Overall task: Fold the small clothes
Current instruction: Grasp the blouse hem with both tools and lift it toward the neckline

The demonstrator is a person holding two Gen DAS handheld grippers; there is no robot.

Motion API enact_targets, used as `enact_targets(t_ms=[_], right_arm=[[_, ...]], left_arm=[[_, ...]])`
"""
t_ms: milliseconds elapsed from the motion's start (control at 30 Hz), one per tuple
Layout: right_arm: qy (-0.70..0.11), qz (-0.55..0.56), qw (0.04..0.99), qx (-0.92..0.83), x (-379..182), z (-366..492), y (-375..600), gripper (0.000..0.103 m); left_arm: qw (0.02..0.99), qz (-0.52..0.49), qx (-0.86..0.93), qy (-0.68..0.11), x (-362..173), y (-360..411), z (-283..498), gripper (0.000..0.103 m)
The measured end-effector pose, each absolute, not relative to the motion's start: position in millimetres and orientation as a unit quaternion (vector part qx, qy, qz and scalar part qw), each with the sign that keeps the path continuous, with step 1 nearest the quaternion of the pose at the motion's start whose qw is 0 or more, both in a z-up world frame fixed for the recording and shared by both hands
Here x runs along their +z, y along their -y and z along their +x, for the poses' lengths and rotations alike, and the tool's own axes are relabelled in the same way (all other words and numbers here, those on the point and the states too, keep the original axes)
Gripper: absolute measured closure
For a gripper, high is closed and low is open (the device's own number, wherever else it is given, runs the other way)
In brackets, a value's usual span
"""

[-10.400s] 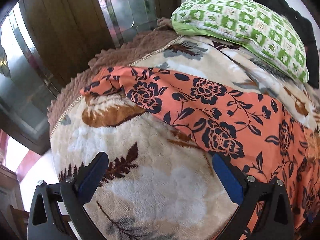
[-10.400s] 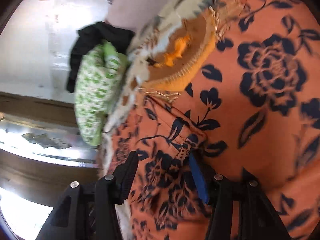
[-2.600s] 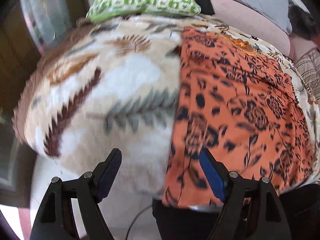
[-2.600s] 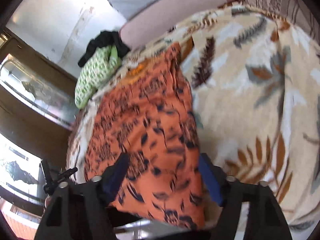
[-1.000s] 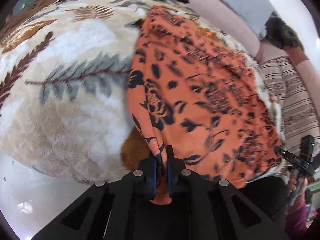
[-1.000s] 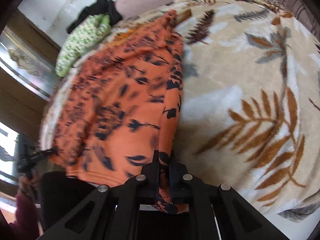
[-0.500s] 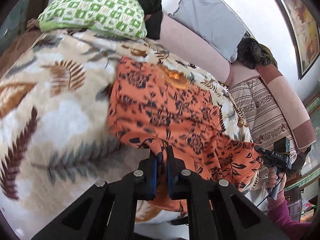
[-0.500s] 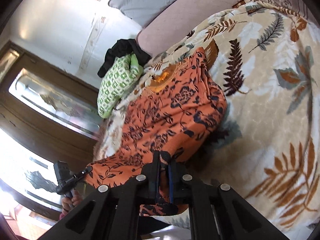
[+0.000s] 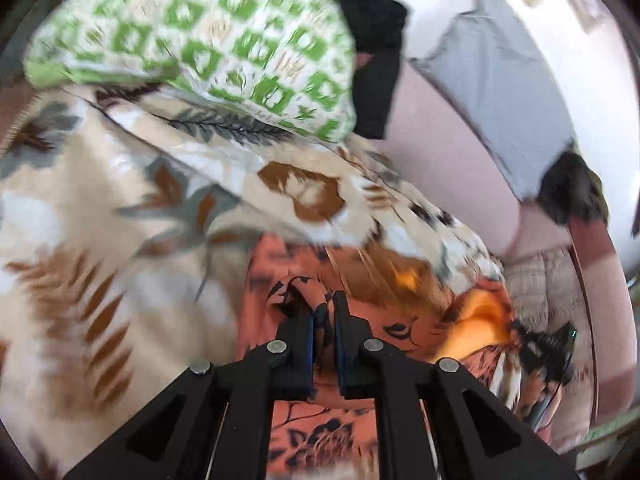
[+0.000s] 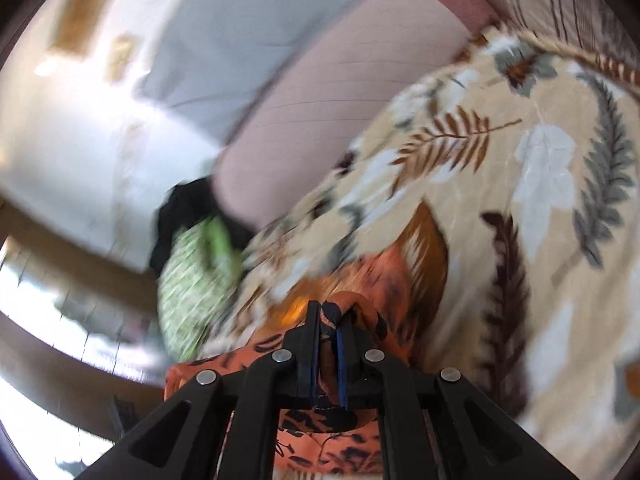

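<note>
The orange garment with dark blue flowers point(image 9: 404, 320) lies on the leaf-patterned blanket point(image 9: 100, 208), doubled over towards its far end. My left gripper point(image 9: 324, 312) is shut on a bunched edge of the garment. My right gripper point(image 10: 330, 320) is shut on another bunched edge of the same garment point(image 10: 320, 444). The right gripper also shows in the left wrist view point(image 9: 548, 348) at the far right. Both views are blurred by motion.
A green-and-white patterned pillow point(image 9: 192, 36) lies at the head of the blanket, with a black cloth point(image 9: 372, 32) behind it. A pink sofa back point(image 10: 340, 92) with a grey cushion point(image 9: 500, 80) runs along the far side. A striped cloth point(image 9: 528, 292) lies at the right.
Both grippers have carried the held edges forward over the garment towards the pillow end, so most of the garment now lies under and behind them.
</note>
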State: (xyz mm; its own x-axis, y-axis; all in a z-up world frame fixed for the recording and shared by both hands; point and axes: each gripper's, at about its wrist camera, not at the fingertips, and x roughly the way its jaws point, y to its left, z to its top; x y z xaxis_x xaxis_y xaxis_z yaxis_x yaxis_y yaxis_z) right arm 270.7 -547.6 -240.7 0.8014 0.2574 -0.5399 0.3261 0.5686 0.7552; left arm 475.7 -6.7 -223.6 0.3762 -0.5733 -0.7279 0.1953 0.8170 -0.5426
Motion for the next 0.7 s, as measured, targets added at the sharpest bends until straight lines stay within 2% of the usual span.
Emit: enact_targets(t_ms=[133,267,300,367,400,433,467,500,567,600,633,700], right_arm=[[-0.344,0.476,0.807,-0.063,-296,322,565,0.093],[-0.331,0.532,0.777,-0.054,-331,328,583,0.093],[-0.315,0.548,0.774,-0.043,-332,324,589,0.093],[-0.287,0.574,0.767,-0.026,-330,315,599,0.091],[-0.277,0.579,0.767,-0.024,-326,309,600,0.086],[-0.261,0.580,0.771,-0.037,-320,302,603,0.064],[-0.239,0.589,0.770,-0.047,-313,291,609,0.026],[-0.219,0.604,0.765,-0.045,-310,283,611,0.017],[-0.163,0.633,0.756,-0.040,-299,261,612,0.015],[-0.171,0.619,0.766,-0.033,-287,258,607,0.015],[-0.208,0.583,0.785,-0.027,-272,261,596,0.016],[-0.266,0.502,0.823,-0.011,-246,271,563,0.019]], left_arm=[[0.789,-0.223,-0.187,-0.540,-280,14,509,0.091],[0.784,-0.277,-0.200,-0.518,-289,-8,504,0.091],[0.791,-0.284,-0.192,-0.506,-285,-15,502,0.088],[0.817,-0.297,-0.164,-0.467,-267,-34,496,0.072],[0.822,-0.310,-0.155,-0.451,-258,-43,492,0.061],[0.825,-0.318,-0.142,-0.445,-249,-49,486,0.058],[0.830,-0.311,-0.134,-0.444,-237,-49,477,0.058],[0.834,-0.297,-0.143,-0.442,-228,-45,469,0.058],[0.854,-0.235,-0.144,-0.441,-205,-23,441,0.057],[0.861,-0.209,-0.140,-0.441,-199,-14,429,0.051],[0.867,-0.182,-0.140,-0.441,-194,-1,411,0.042],[0.868,-0.149,-0.129,-0.455,-196,26,374,0.032]])
